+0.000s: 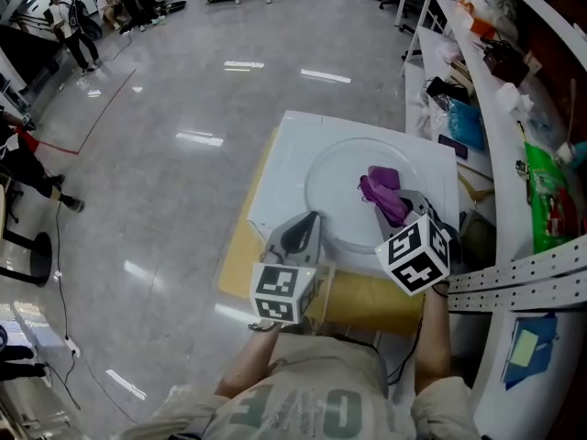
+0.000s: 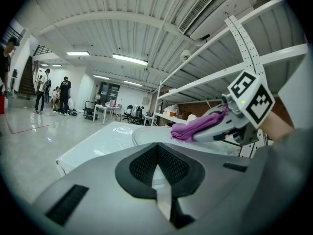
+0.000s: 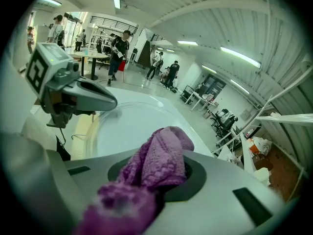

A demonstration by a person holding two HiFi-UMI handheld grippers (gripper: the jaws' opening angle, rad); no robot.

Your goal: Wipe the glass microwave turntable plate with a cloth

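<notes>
Holding the purple cloth [image 1: 383,186] clamped in your right tool [image 1: 396,205], you have it over the right side of the glass turntable plate [image 1: 335,177], flat on the white table [image 1: 275,186] ahead. Bare glass spreads left and far of the cloth. Your left tool [image 1: 310,223], narrowed to a slit, seems to pinch the near-left rim; both forearms reach forward

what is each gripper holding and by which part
The right gripper grips the purple cloth around its bunched middle, one end sticking out past the jaws. The left gripper is shut with nothing visible between its jaws.
</notes>
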